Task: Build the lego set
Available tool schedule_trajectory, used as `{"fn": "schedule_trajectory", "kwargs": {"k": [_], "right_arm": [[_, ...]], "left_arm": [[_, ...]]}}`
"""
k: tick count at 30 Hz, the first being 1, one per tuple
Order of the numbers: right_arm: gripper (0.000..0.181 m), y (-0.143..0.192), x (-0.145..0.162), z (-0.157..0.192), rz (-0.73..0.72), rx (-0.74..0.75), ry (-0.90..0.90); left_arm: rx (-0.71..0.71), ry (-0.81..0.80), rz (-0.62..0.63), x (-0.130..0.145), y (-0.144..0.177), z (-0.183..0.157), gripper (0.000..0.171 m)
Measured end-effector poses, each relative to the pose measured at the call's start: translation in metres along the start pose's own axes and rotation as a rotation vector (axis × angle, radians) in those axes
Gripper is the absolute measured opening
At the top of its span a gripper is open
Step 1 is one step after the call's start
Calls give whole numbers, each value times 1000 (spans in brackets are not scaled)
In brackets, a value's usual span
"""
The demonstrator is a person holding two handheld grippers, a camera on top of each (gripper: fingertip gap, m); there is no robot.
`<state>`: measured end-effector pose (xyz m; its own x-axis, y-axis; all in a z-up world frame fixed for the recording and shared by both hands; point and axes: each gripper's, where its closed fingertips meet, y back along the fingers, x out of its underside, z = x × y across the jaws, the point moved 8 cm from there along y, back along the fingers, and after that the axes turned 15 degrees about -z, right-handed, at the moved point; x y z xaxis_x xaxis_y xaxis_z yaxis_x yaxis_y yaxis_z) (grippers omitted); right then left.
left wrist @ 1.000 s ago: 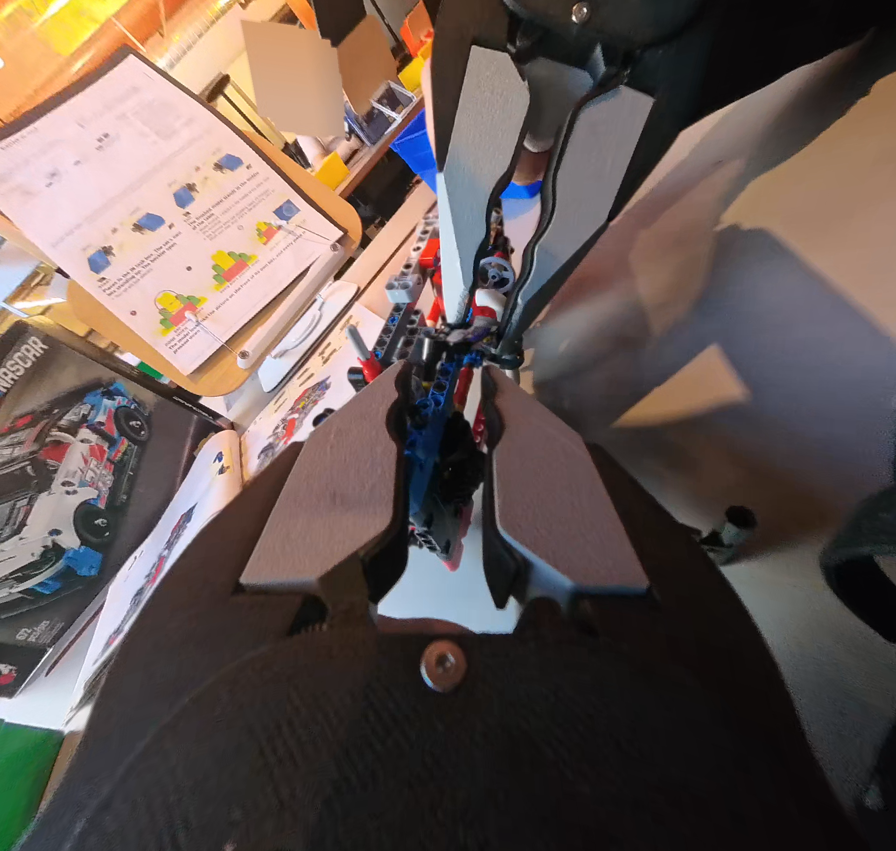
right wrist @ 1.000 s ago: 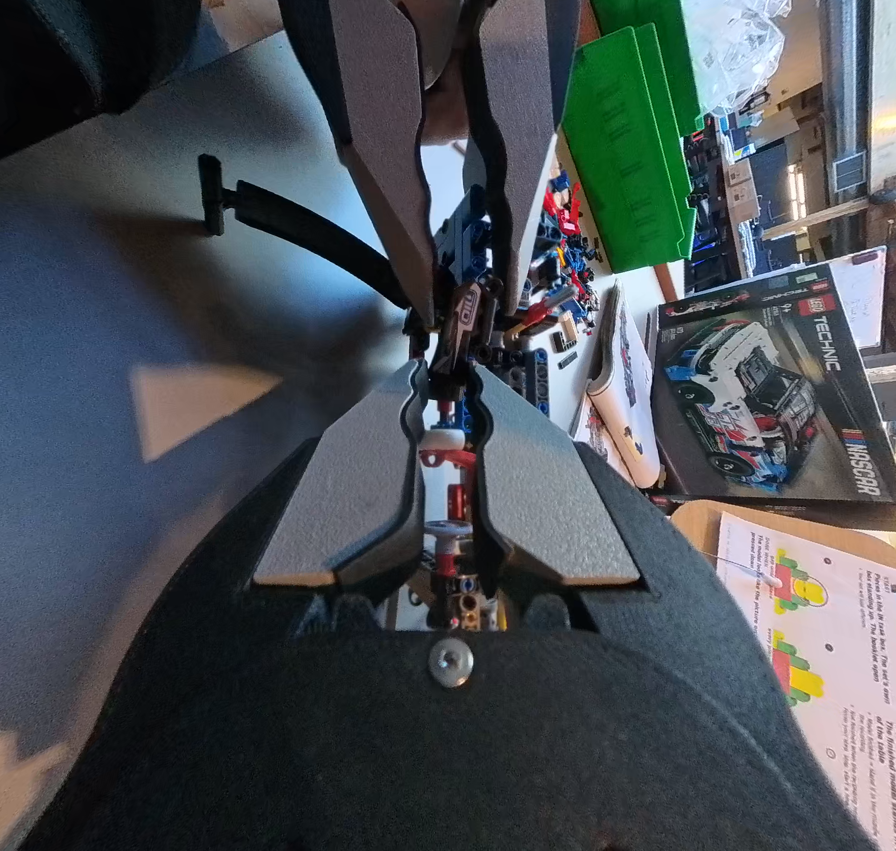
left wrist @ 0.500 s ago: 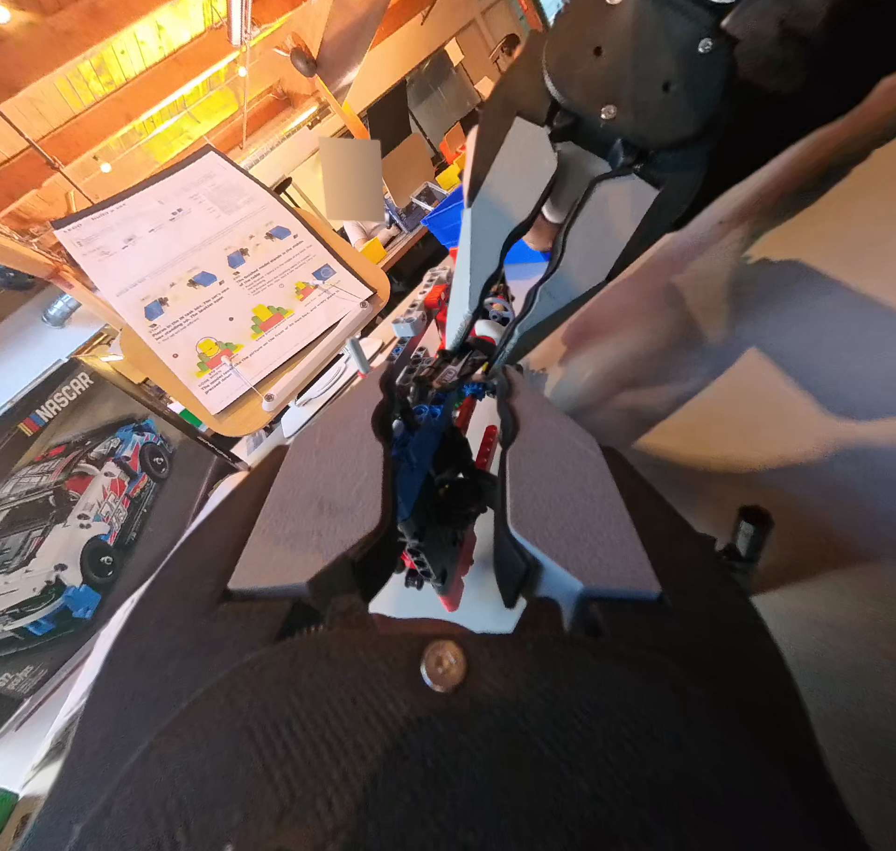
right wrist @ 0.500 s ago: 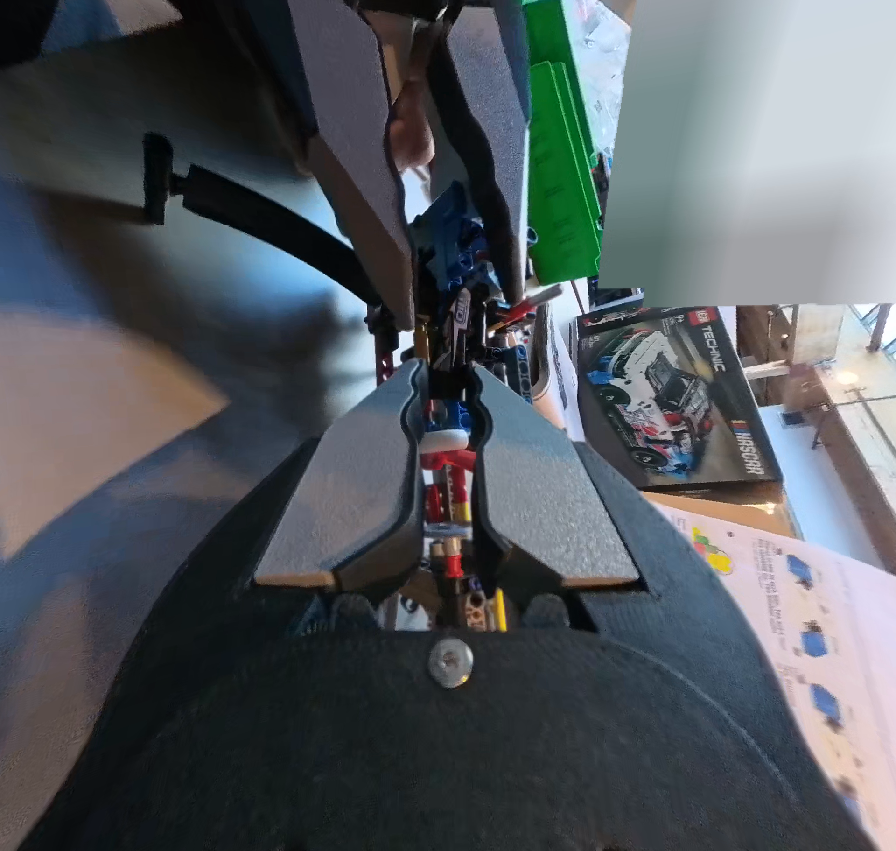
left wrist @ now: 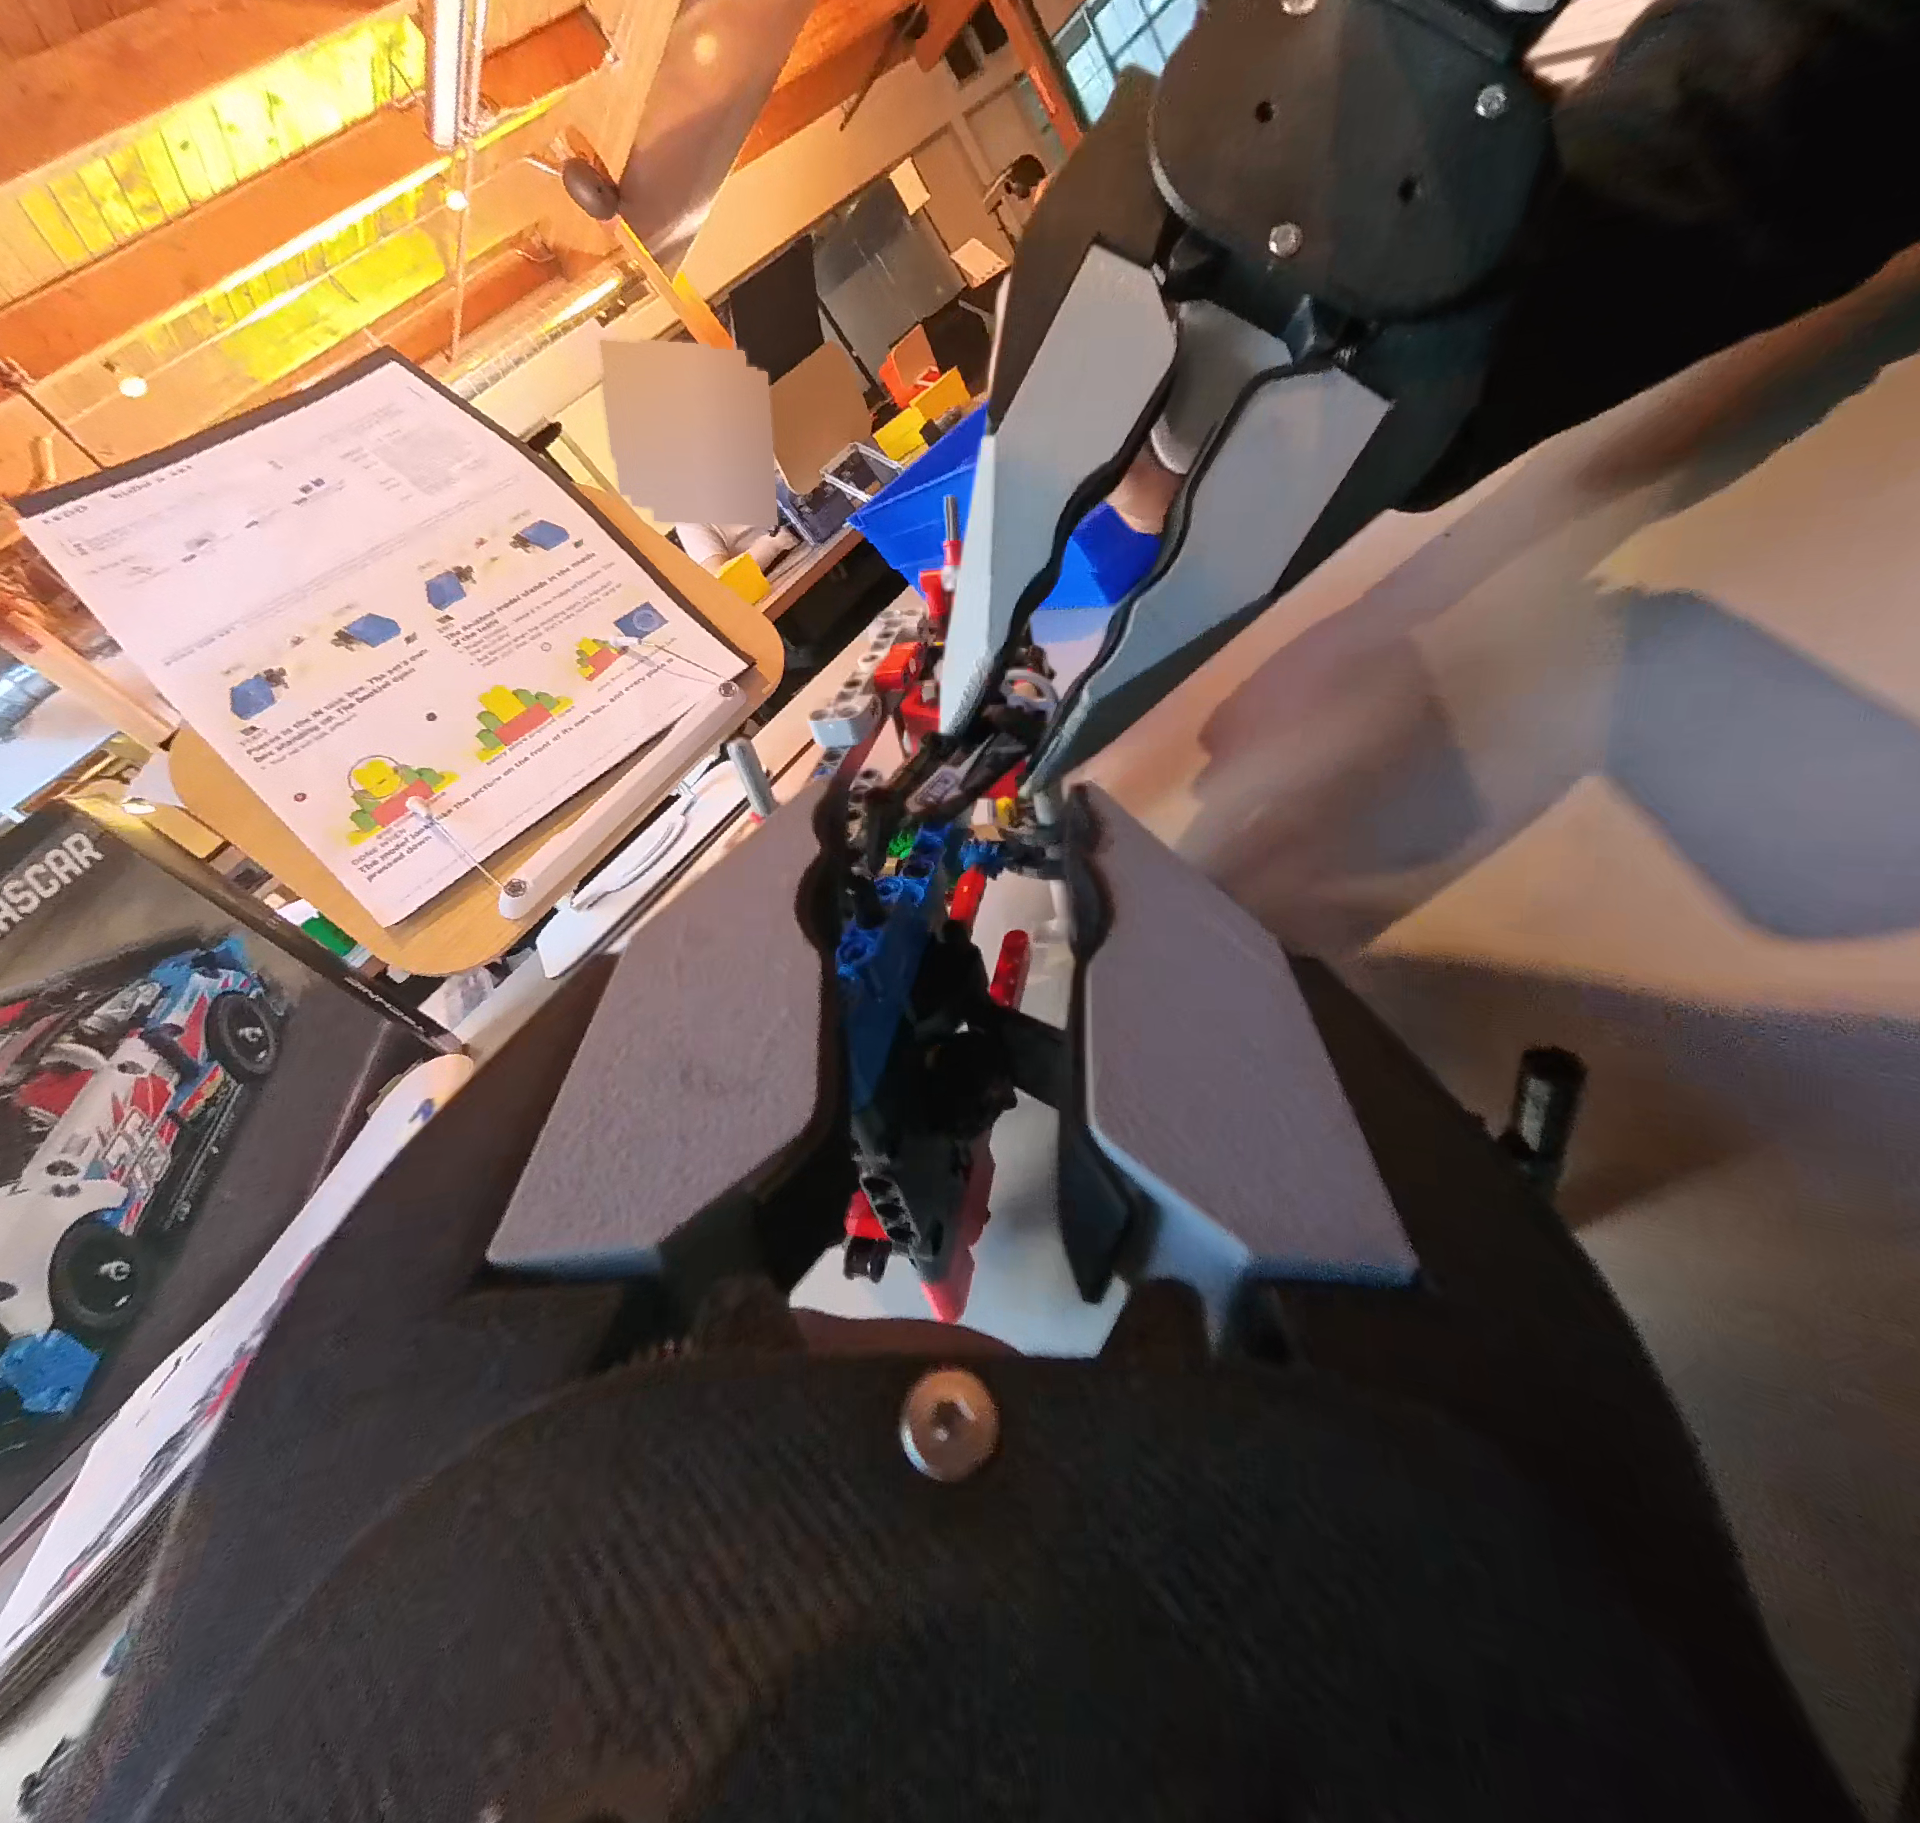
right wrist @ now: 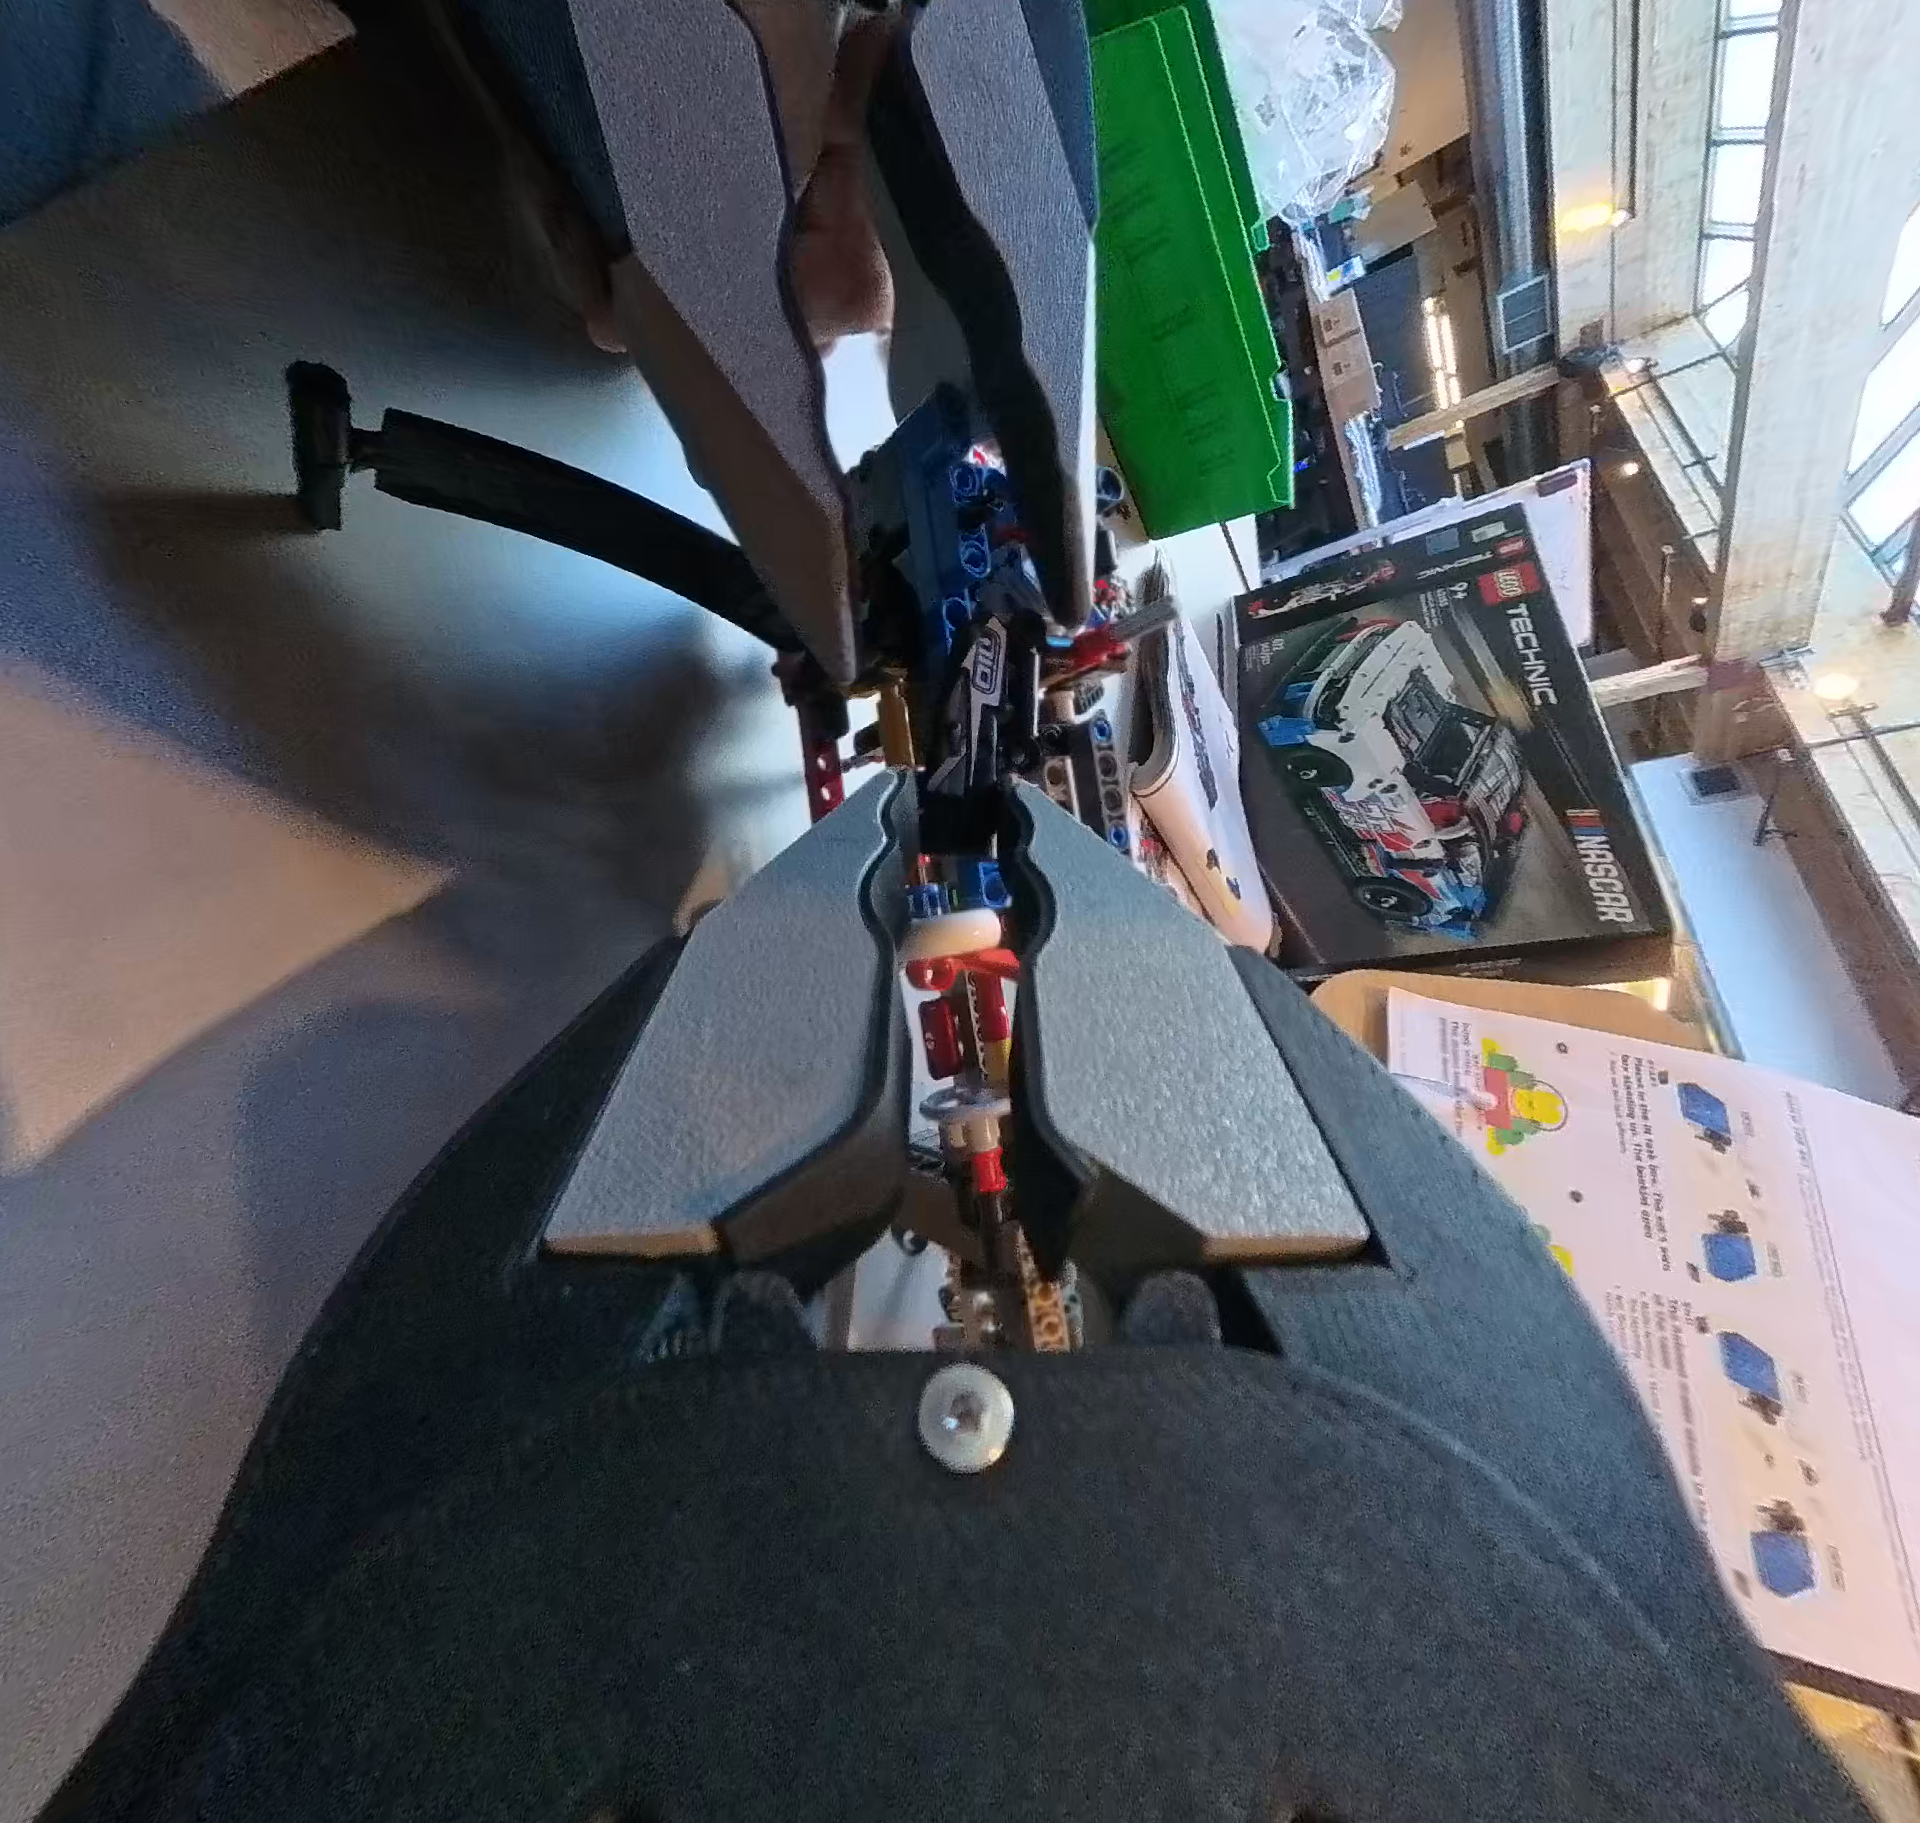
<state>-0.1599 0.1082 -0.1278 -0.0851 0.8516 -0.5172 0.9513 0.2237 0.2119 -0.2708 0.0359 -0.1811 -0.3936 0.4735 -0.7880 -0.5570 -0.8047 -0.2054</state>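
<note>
A partly built lego assembly (left wrist: 914, 1025) of blue, black and red parts hangs in the air between my two grippers, which face each other tip to tip. My left gripper (left wrist: 948, 815) is shut on its blue and black end; the assembly lies against the left finger, and a black part reaches the right one. My right gripper (right wrist: 963, 793) is shut on the other end, where a white piece and red parts (right wrist: 951, 942) sit between its pads. The right gripper also shows in the left wrist view (left wrist: 1000, 747), and the left gripper in the right wrist view (right wrist: 961, 630).
An instruction sheet on a wooden board (left wrist: 395, 630) stands at the left beside the lego box (left wrist: 125, 1046) and an open booklet (right wrist: 1195, 765). Loose pieces (left wrist: 883, 672) lie on the table. Green bins (right wrist: 1174, 267) and a blue bin (left wrist: 914, 506) stand behind. A black strap (right wrist: 540, 495) hangs at the left.
Both grippers have tilted up with the assembly, so more ceiling and room show. The left jaws stand wider apart than a second ago. The right jaws look unchanged.
</note>
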Motion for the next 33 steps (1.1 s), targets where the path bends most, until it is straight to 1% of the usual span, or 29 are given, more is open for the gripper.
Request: {"fn": "schedule_trajectory", "kwargs": {"k": [2,5,6,7,8,9,10,11,13,16,18,22,25,31,33], "right_arm": [[12,3,-1,1,-8,-36,-47],[11,6,-1,-1,-13,-63,-83],[11,6,-1,-2,-15,-71,-88],[11,6,-2,-3,-17,-83,-94],[11,6,-2,-3,-20,-98,-102],[12,6,-2,-4,-21,-110,-112],[12,5,-3,-5,-22,-115,-119],[11,6,-4,-6,-30,-116,-121],[11,6,-4,-7,-40,-105,-119],[11,8,-2,-6,-37,-92,-117],[11,8,-3,-4,-39,-96,-116],[11,7,0,-5,-30,-105,-88],[11,6,4,-7,-24,-133,-98],[10,8,9,-9,-25,-140,-217],[10,14,9,-15,-47,-133,-288]], "left_arm": [[21,19,19,1,-1,0,41],[79,4,64,-1,-5,0,38],[98,-21,77,-3,-7,1,34],[117,-45,88,-5,-9,2,26],[141,-54,108,-5,-11,4,24],[174,-45,133,-4,-13,4,26],[194,-34,159,-10,-19,10,27],[190,-44,165,-11,-20,12,27],[169,-76,121,-16,-19,14,25],[186,-47,161,-14,-19,14,24],[184,-62,170,-13,-19,12,19],[171,-96,193,-16,-21,10,19],[156,-58,230,-12,-22,10,18],[128,5,203,-12,-25,9,16],[123,6,165,-15,-26,10,15]]}}
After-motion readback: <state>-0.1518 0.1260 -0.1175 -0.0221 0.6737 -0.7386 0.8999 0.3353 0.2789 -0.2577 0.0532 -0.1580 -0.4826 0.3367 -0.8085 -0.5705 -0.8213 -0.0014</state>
